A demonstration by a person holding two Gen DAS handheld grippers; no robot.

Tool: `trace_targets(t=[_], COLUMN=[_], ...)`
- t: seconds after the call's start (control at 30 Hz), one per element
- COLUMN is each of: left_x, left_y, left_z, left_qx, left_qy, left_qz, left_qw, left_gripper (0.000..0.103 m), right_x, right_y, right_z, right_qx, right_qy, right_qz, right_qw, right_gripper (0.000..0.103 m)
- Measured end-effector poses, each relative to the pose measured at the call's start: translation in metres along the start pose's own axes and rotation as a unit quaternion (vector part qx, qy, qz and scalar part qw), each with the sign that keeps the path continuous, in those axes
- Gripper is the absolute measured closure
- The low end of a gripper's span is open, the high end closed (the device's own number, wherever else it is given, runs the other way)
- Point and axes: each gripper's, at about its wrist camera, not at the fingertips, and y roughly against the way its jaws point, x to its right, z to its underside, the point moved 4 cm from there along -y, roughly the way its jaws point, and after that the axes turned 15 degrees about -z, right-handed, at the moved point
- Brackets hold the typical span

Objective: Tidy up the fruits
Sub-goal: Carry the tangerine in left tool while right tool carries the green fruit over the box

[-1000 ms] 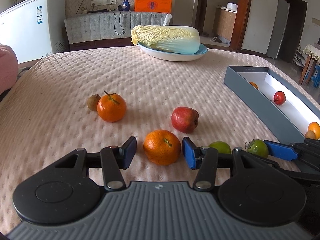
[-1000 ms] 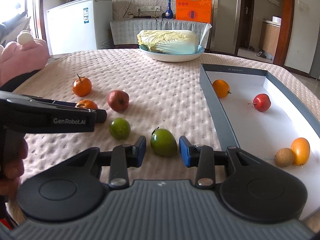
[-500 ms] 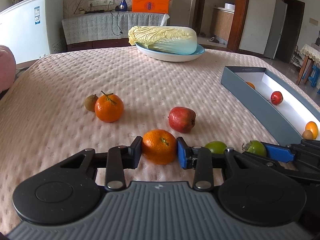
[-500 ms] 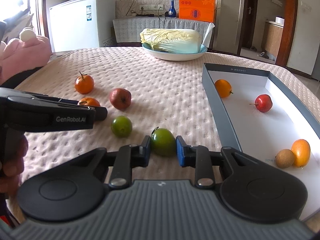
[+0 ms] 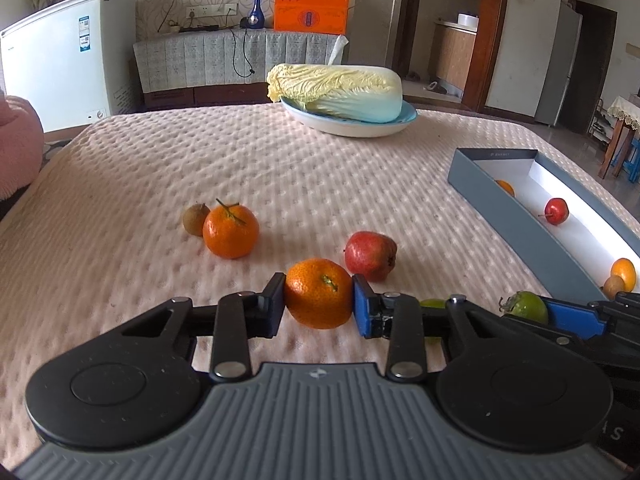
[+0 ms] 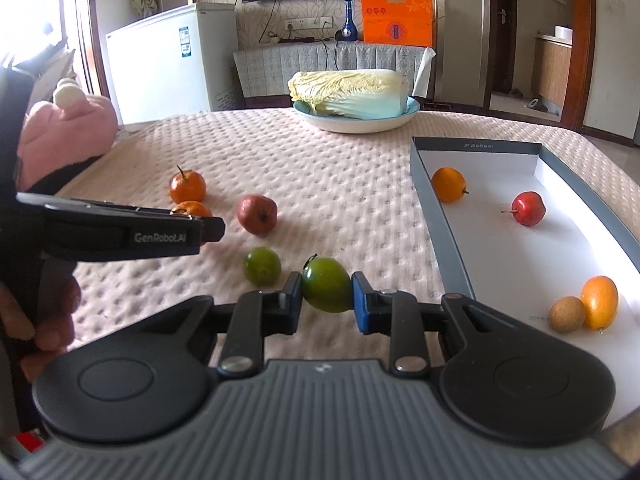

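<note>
On the pink bedspread (image 5: 320, 168), with the gray box (image 6: 440, 216) as landmark, the farthest fruit from it is a small brown fruit (image 5: 195, 219) touching a stemmed orange (image 5: 230, 230). Nearer the box, the left gripper (image 5: 319, 305) is clenched on a mandarin (image 5: 319, 293), both pads pressed against its sides, and a red apple (image 5: 371, 255) lies just beyond it. A green lime (image 6: 262, 266) sits loose just beside the right gripper (image 6: 326, 303), which grasps a green persimmon (image 6: 327, 290) between its 2 pads, close beside the box's near wall. Inside the box lie 4 fruits: an orange (image 6: 449, 184) at the far end, a small red fruit (image 6: 528, 208), and a brown fruit (image 6: 566, 314) touching an oval orange fruit (image 6: 599, 302).
</note>
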Motion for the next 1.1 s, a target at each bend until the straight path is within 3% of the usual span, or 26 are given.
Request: trace_targets(t=[0.47,1.1], left_x=[0.022,0.082], left_y=[0.016,0.030], left_z=[-0.017,-0.033], left_qx=[0.017,0.033], left_qy=[0.000,-0.015], left_qz=[0.009,0.046], left_qw=[0.9998,0.9983], left_gripper=[0.063,0.063], right_x=[0.000,0.040], right_y=[0.028,0.070], right_z=[-0.011,-0.015], right_qx=[0.029,0.056], right_qy=[0.010,-0.005], right_qz=[-0.016,0.009], right_qw=[0.999,0.998], right_gripper=[0.074,0.074])
